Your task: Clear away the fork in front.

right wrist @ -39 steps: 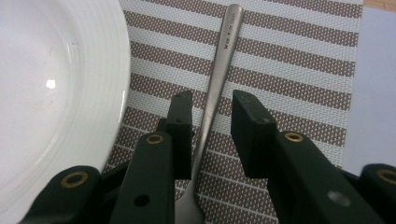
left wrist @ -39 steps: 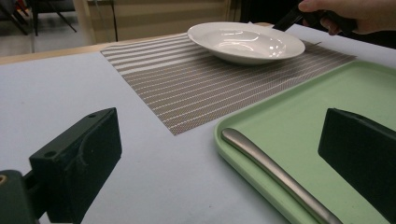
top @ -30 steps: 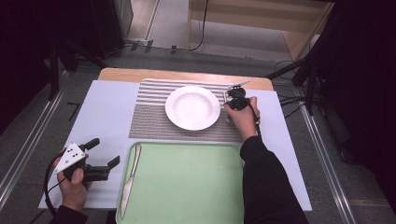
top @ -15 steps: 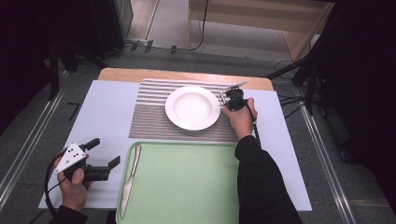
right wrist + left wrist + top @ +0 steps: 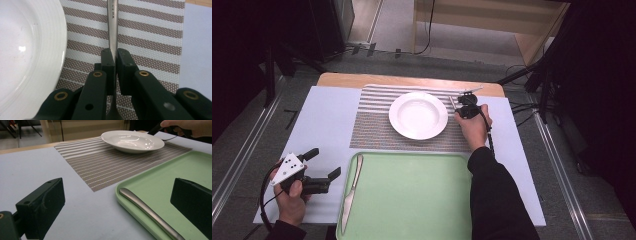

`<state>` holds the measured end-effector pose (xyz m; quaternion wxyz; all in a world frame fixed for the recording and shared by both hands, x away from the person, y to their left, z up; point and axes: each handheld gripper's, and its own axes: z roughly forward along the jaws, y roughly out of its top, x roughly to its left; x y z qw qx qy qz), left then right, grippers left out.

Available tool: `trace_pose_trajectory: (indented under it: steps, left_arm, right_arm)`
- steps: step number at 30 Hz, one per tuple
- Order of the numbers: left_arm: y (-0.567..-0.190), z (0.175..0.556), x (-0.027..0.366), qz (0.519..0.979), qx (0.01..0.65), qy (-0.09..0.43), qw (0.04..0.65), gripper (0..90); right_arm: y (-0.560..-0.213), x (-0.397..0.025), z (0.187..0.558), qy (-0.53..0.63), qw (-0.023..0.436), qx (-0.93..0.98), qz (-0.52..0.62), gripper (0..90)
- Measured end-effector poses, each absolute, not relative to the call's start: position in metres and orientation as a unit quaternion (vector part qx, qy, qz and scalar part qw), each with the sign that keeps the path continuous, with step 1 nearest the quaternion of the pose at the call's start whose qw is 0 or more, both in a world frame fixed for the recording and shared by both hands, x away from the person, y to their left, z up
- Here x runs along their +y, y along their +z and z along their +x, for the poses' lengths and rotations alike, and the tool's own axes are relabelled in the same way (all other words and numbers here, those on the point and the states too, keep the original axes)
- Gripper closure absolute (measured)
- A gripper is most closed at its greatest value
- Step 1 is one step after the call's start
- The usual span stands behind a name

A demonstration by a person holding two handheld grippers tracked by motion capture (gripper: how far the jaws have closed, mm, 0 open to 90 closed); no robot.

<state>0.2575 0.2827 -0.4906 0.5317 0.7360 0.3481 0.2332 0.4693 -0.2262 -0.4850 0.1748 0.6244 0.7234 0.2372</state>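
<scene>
The right gripper (image 5: 460, 101) sits near the table's (image 5: 327, 120) far right edge, its fingers (image 5: 108, 62) closed on the handle of a metal utensil (image 5: 113, 27). The handle runs straight up between the fingers, over the striped placemat (image 5: 372, 125); which kind of utensil it is cannot be told. It lies just beside the right rim of the white plate (image 5: 418, 115), apart from it, and the plate stands on the middle of the placemat.

The left gripper (image 5: 322, 170) is held over the table near its near left corner, with both fingers (image 5: 42, 205) spread wide and nothing between them. Just to its right lies the green tray (image 5: 412, 200), along the near edge of the table, touching the placemat's near side. A knife (image 5: 352, 187) lies inside the tray against its left rim, handle toward the plate. In the left gripper view the knife's handle (image 5: 147, 211) sits between the 2 open fingers but farther off, with the tray's rim in front of it.
</scene>
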Motion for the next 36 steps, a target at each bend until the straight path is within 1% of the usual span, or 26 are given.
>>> trace_pose_trajectory:
  steps: [19, 27, 36]
  left_arm:
    - [-0.484, 0.257, 0.278, 0.739, 0.348, 0.226, 0.530, 0.0]
    - [-0.477, 0.256, 0.267, 0.740, 0.339, 0.219, 0.538, 0.0]
    - [-0.466, 0.259, 0.252, 0.751, 0.322, 0.220, 0.533, 0.0]
  right_arm:
    - [-0.473, -0.237, 0.435, 0.311, 0.178, 0.719, 0.595, 83.3]
    - [-0.469, -0.235, 0.415, 0.344, 0.177, 0.721, 0.575, 83.3]
    - [-0.464, -0.239, 0.389, 0.385, 0.177, 0.716, 0.555, 83.2]
